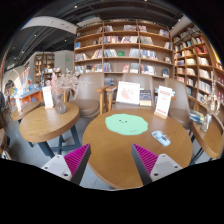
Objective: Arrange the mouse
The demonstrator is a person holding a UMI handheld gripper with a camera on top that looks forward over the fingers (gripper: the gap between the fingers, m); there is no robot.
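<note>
**Claw poised above a round surface, mouse not yet reached**

A library room with tall bookshelves. On a round wooden surface (110, 150) lies a green mouse pad (127, 124), and near it, to its right, a small pale mouse (160, 137). The claw (112, 160) hangs high and well back from both, its two pink-padded fingers (78, 160) spread apart and holding nothing. To do this well, it probably needs to come forward and rightward, lower squarely over the mouse, and grip its sides evenly.

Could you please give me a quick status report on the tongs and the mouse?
Tongs open, empty, above near table edge. Mouse on round table, ahead and right, off the green mat. Nothing in the way.
</note>
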